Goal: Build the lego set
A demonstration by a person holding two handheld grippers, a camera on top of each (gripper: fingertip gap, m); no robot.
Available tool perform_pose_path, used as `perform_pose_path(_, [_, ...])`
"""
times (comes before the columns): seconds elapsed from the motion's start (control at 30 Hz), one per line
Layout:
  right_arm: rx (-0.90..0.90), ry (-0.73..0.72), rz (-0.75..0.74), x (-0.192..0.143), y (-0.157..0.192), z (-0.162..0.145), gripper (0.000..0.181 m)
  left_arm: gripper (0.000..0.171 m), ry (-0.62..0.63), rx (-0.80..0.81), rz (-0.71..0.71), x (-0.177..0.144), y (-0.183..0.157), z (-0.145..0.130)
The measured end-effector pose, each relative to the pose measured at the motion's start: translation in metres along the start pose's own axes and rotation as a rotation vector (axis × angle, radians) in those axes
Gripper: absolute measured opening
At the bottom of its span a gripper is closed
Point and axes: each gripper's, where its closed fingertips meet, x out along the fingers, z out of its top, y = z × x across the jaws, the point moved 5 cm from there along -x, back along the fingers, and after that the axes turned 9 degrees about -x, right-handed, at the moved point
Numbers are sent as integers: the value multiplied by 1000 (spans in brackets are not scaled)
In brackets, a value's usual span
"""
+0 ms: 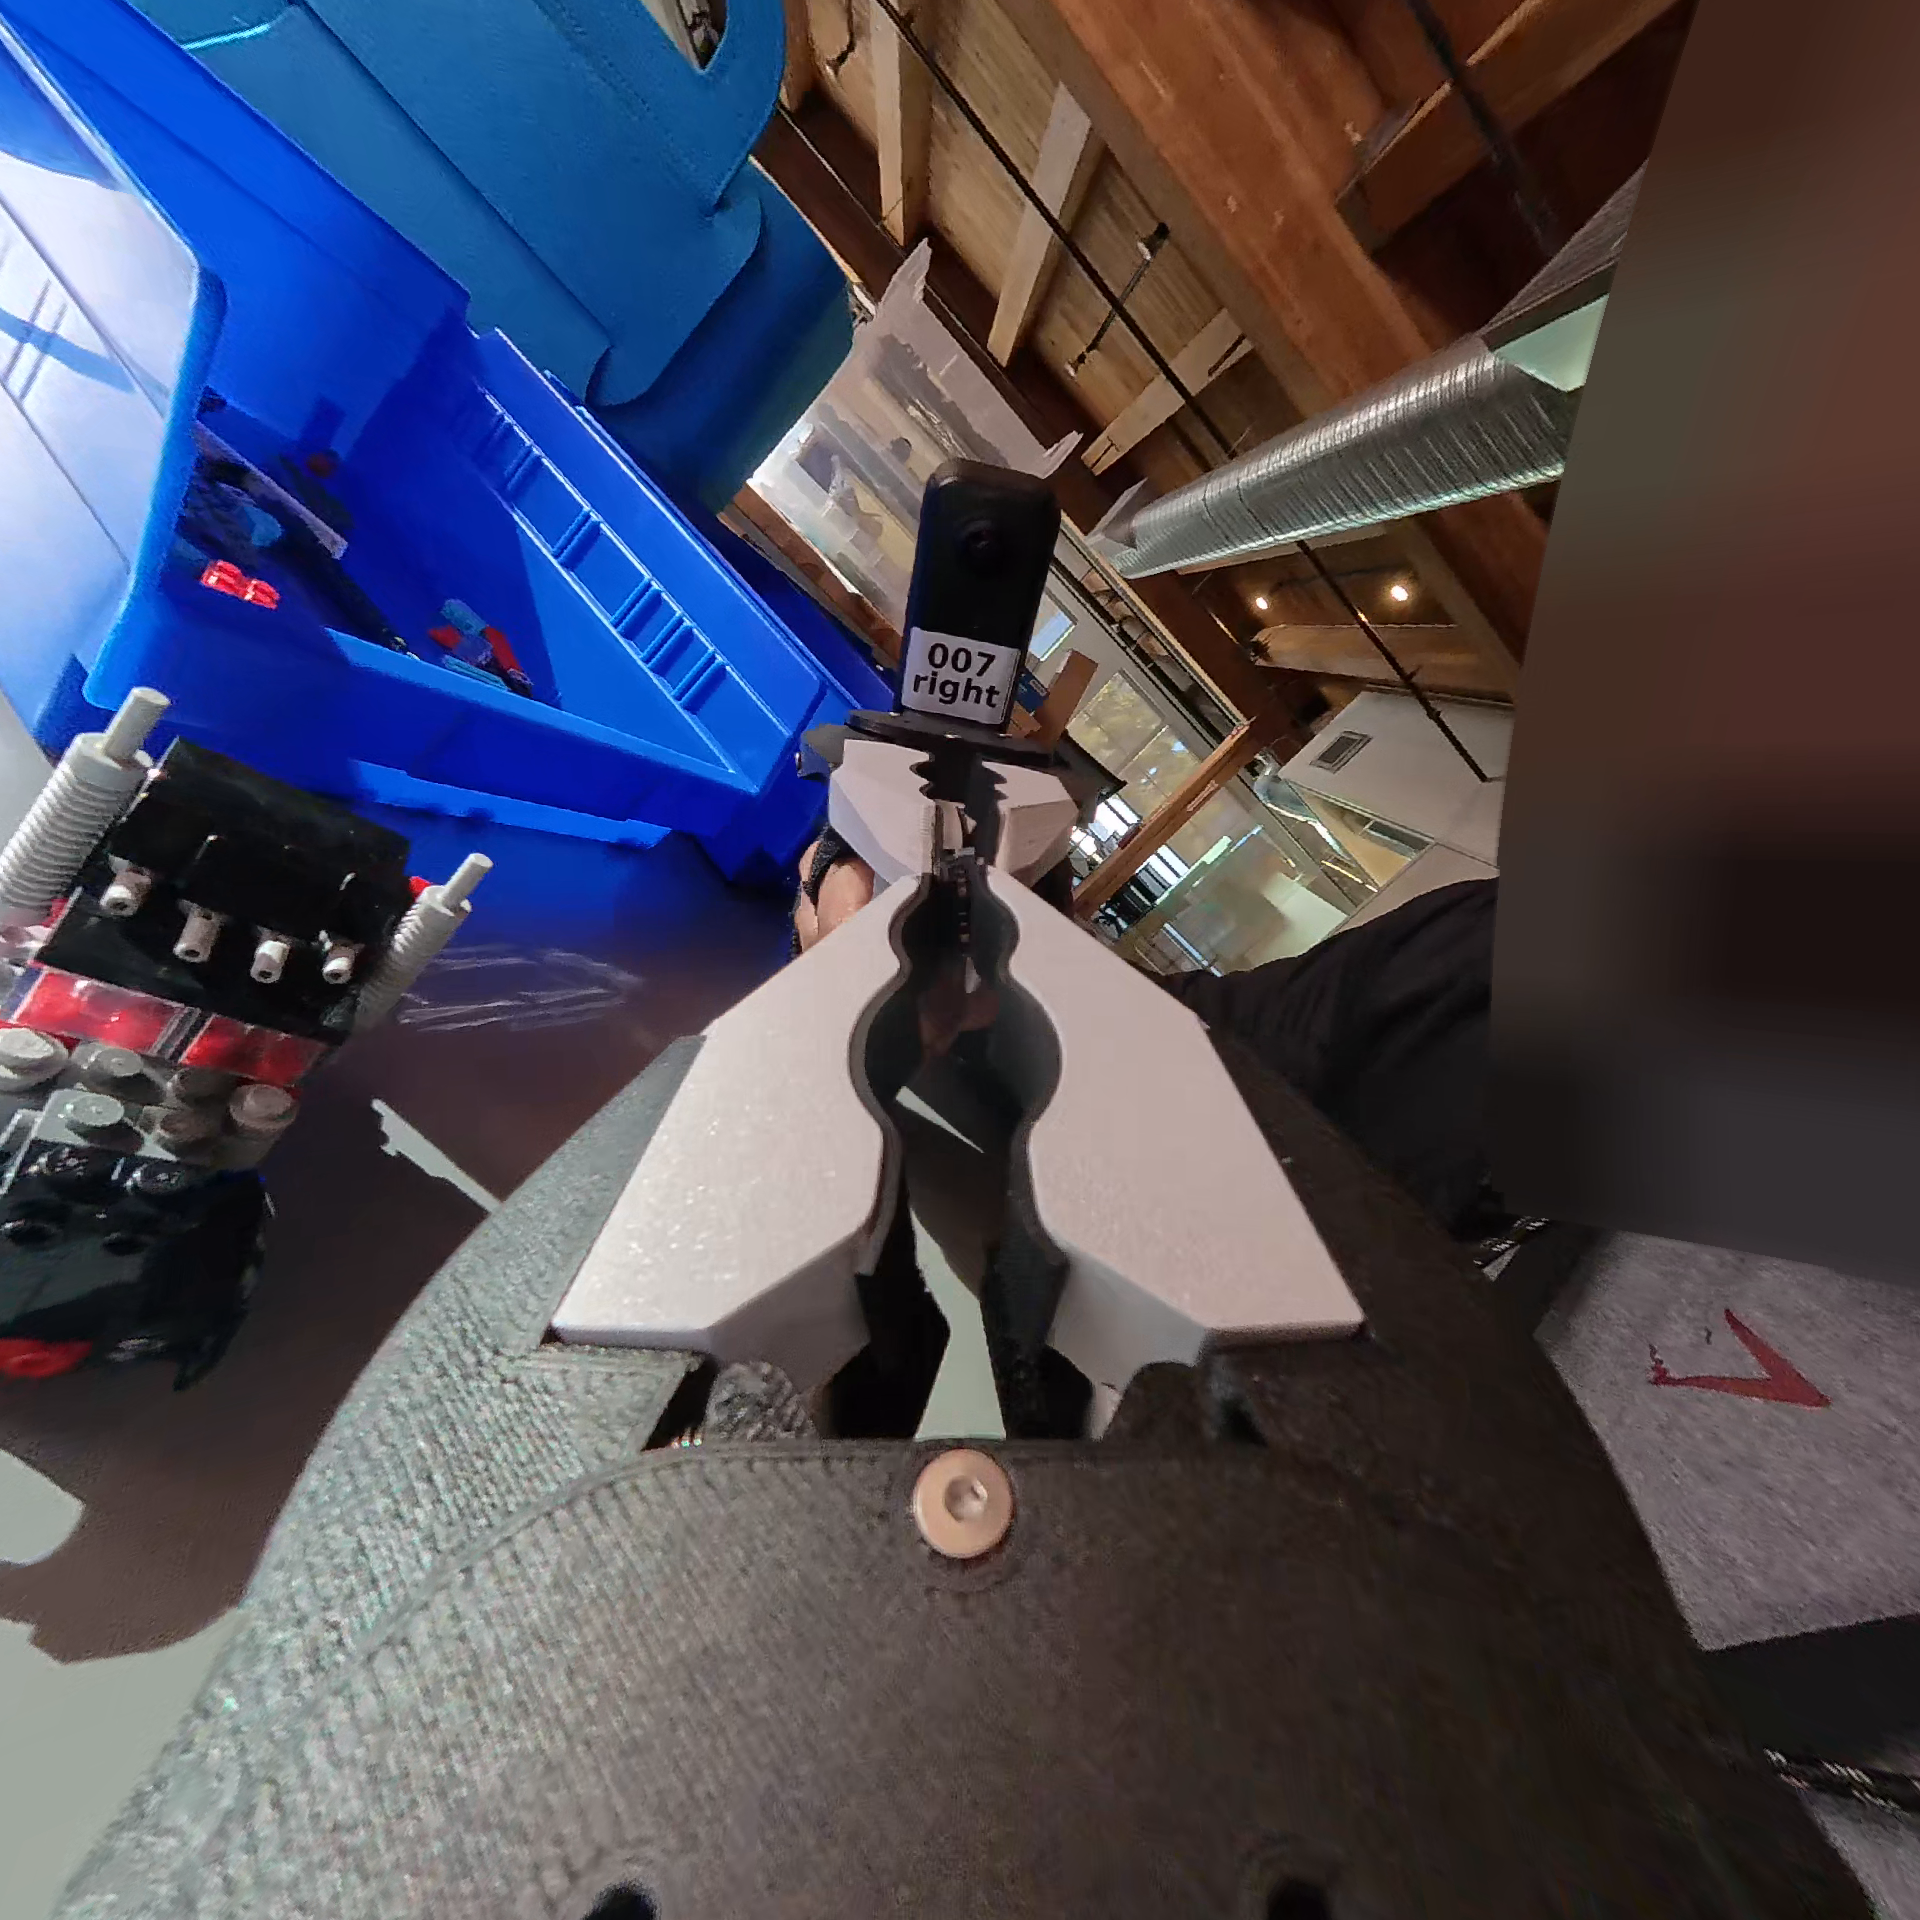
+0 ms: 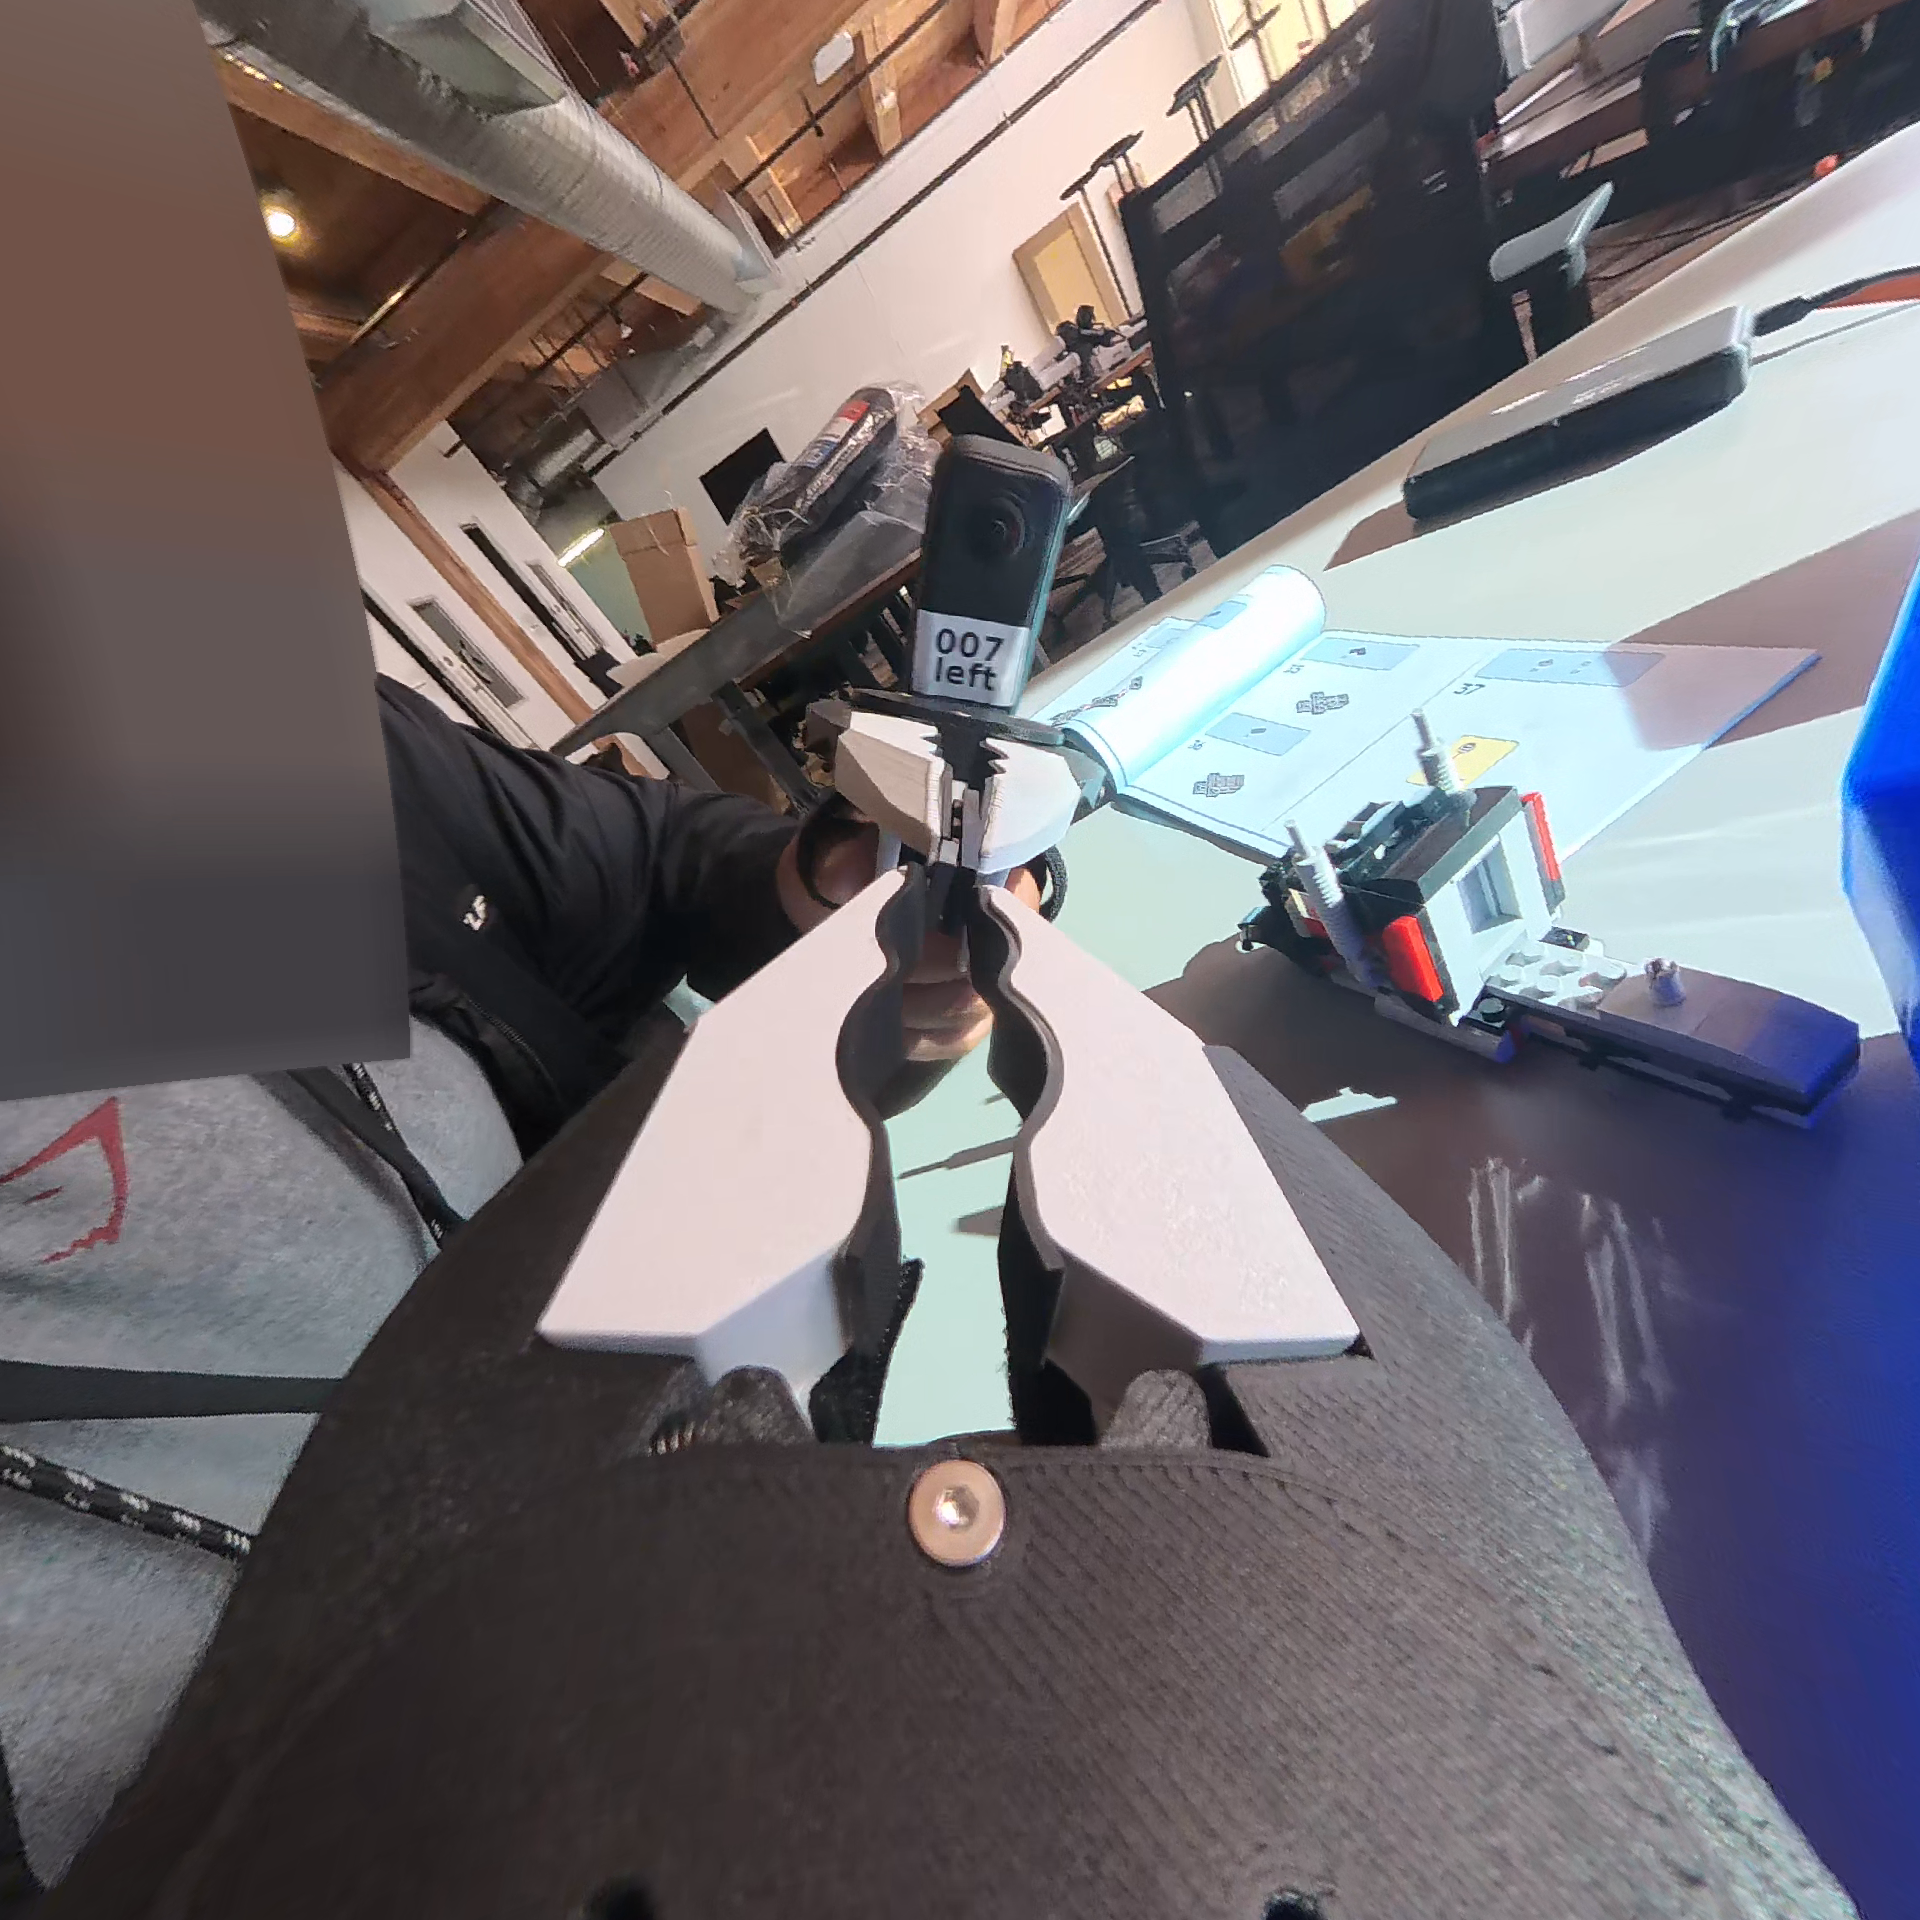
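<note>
Half-built lego truck (image 1: 177,997) at far left in the left wrist view, standing on dark table (image 1: 623,987); blue bin (image 1: 582,644) of loose bricks just behind truck; right of truck, above the table, left gripper (image 1: 948,894) and right gripper (image 1: 951,831) tip to tip, both narrowed, pinching one small dark lego piece (image 1: 964,906); in the right wrist view, open instruction booklet (image 2: 1351,717) behind truck.

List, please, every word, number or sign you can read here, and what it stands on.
I don't copy writing out; these things bear it:
Right camera label, white, on the black camera: legible.
Left camera label, white, on the black camera: legible.
Instruction booklet: small printed numbers, mostly blurred.
</note>
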Motion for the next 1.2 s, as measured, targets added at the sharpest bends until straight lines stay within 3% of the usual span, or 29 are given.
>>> perform_pose_path(0.2, [19,-15,60,-2,4,1,8,5,25,59,-24,2,-5,-2])
perform_pose_path(0.43, [14,-19,24,-1,1,4,10,5,-14,33,-8,1,-1,1])
perform_pose_path(0.57, [30,-37,34,-1,2,6,26,5,-43,43,13,-3,1,6])
perform_pose_path(0.87, [45,-1,27,3,3,-1,10,5,-9,119,11,1,-4,1])
perform_pose_path(1.2, [28,39,76,1,9,-2,9,5,39,169,-16,4,-9,-4])
